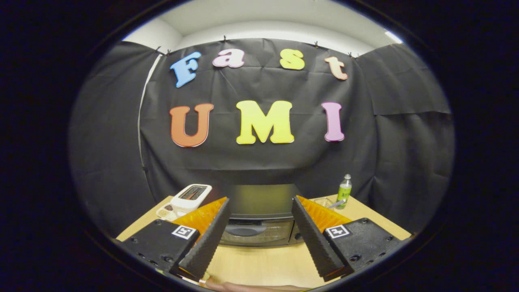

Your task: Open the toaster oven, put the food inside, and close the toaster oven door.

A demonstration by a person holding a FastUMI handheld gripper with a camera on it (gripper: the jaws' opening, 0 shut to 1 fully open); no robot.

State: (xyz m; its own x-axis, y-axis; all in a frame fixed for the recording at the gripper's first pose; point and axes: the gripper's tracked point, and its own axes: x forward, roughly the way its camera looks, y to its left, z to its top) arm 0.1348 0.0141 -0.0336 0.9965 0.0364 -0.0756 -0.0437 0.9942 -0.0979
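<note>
Above the wooden worktop (259,263), the gripper (259,211) hangs spread wide, gripping nothing.
Between and just beyond its fingers (204,243) stands the black toaster oven (259,219), door closed. A white pop-up toaster (190,197) sits beside the oven on one side; a green bottle (344,192) and a small glass dish (324,202) stand on the other.

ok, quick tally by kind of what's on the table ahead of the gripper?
Toaster oven, door shut, beyond the open gripper: 1
White toaster: 1
Green bottle: 1
Clear glass dish: 1
Total: 4 things on the table
</note>
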